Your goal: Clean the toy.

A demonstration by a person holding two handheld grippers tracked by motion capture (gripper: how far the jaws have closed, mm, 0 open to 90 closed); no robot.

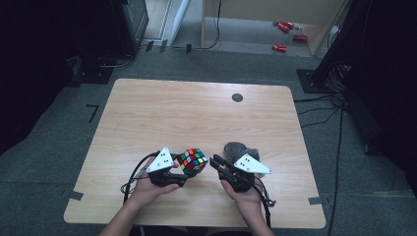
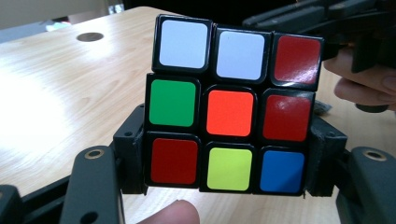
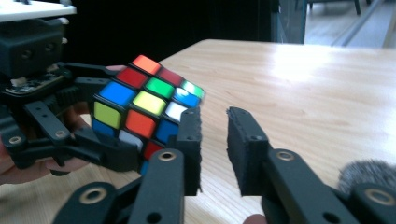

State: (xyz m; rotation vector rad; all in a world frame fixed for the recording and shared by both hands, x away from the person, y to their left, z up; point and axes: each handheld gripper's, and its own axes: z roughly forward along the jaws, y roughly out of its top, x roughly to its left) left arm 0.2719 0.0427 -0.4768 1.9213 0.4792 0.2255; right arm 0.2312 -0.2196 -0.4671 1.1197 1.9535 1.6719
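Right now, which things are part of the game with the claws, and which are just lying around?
In the job:
- scrambled, many-coloured puzzle cube, clamped in the left claw
- right claw, open beside the cube

Just lying about:
- fuzzy grey lump behind the right claw
- small round dark disc at the table's far side
- red things on the floor

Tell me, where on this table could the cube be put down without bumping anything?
Most of the table is bare: the whole far half, up to the small dark disc, and both side strips. It is crowded only at the near edge, where the left gripper holding the cube, the right gripper and a grey fuzzy object sit close together.
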